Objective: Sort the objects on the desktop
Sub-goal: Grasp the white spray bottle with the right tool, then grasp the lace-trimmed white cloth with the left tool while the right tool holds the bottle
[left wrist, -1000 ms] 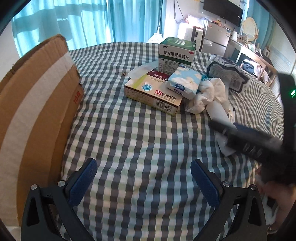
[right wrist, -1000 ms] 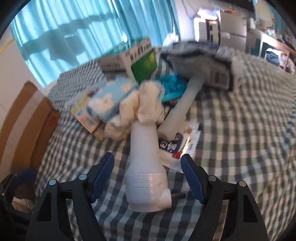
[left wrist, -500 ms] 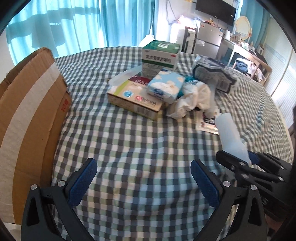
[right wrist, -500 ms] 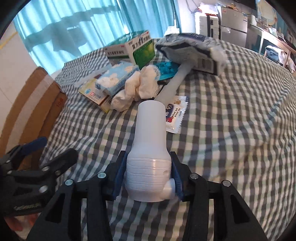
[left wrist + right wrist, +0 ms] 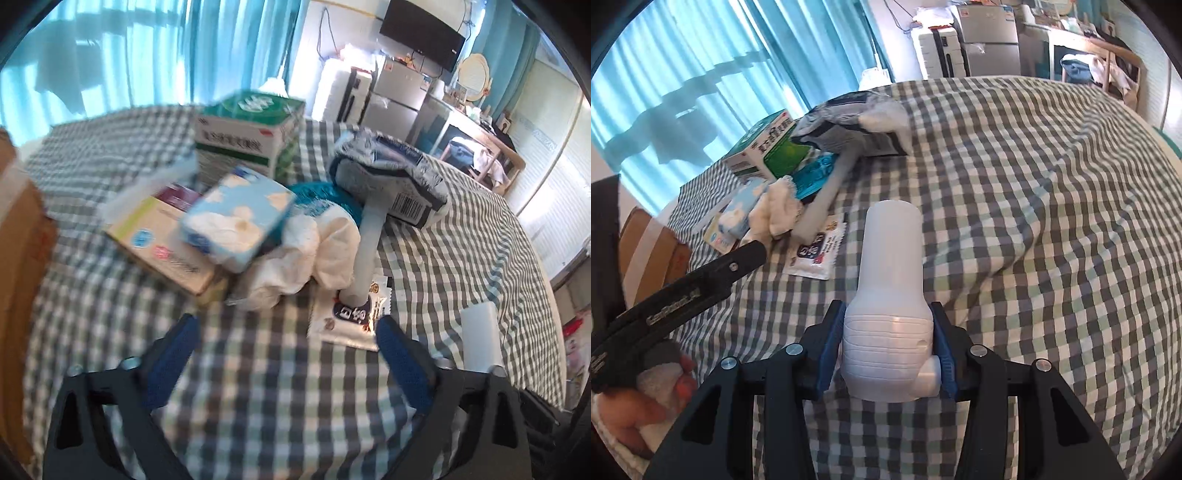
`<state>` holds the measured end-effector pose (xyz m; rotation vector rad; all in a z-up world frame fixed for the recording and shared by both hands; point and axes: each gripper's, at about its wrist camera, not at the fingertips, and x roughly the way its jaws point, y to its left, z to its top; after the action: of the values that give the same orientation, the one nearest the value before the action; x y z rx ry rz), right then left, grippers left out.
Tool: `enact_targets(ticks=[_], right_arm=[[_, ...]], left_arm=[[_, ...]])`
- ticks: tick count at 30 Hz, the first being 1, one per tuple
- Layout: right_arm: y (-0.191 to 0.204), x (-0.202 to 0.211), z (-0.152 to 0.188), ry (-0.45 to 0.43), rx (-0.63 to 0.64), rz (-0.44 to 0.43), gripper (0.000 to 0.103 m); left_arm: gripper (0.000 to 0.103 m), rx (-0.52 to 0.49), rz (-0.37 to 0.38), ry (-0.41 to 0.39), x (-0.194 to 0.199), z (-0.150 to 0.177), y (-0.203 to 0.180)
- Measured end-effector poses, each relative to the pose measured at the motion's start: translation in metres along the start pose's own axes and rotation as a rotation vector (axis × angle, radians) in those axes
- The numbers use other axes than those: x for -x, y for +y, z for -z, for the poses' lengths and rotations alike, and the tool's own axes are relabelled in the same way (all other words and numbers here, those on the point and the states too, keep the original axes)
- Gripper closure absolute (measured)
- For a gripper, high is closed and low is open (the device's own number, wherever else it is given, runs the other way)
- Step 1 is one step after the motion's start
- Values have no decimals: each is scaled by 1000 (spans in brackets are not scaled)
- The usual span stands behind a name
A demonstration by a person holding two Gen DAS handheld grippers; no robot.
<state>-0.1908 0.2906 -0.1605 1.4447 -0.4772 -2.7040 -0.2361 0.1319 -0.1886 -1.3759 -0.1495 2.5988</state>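
Observation:
My right gripper (image 5: 886, 332) is shut on a white plastic bottle (image 5: 891, 280) and holds it above the checked tablecloth; the bottle's end shows in the left wrist view (image 5: 480, 338). My left gripper (image 5: 288, 354) is open and empty, just in front of a pile: a green medicine box (image 5: 247, 136), a flat medicine box (image 5: 159, 247), a blue tissue pack (image 5: 236, 218), a crumpled white cloth (image 5: 303, 254), a white tube (image 5: 365, 251), a snack sachet (image 5: 351, 314) and a dark wipes pack (image 5: 391, 181). The left gripper's side (image 5: 683, 291) shows in the right wrist view.
A brown cardboard box (image 5: 650, 254) stands at the table's left edge. The checked tablecloth (image 5: 1052, 221) stretches bare to the right of the pile. Furniture and blue curtains stand beyond the table.
My right gripper closed on the white bottle and lifted it off the cloth, away from the pile. My left gripper moved forward and right toward the pile.

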Motion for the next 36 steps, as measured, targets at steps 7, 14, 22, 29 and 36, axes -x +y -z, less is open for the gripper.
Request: enact_targets(ticks=[7, 14, 22, 29, 36], right_arm=[[-17, -13, -7, 18, -43, -12, 58], [-14, -13, -7, 23, -36, -18, 58], [3, 1, -2, 19, -16, -7, 58], [29, 51, 9, -39, -6, -59, 58], [73, 104, 20, -96, 50, -80, 58]], left_arm=[[12, 8, -20, -26, -27, -27, 1], [90, -75, -13, 30, -33, -30, 2], [90, -85, 13, 30, 27, -3, 12], [90, -104, 25, -19, 99, 19, 22], [90, -116, 45, -100, 164, 18, 24]])
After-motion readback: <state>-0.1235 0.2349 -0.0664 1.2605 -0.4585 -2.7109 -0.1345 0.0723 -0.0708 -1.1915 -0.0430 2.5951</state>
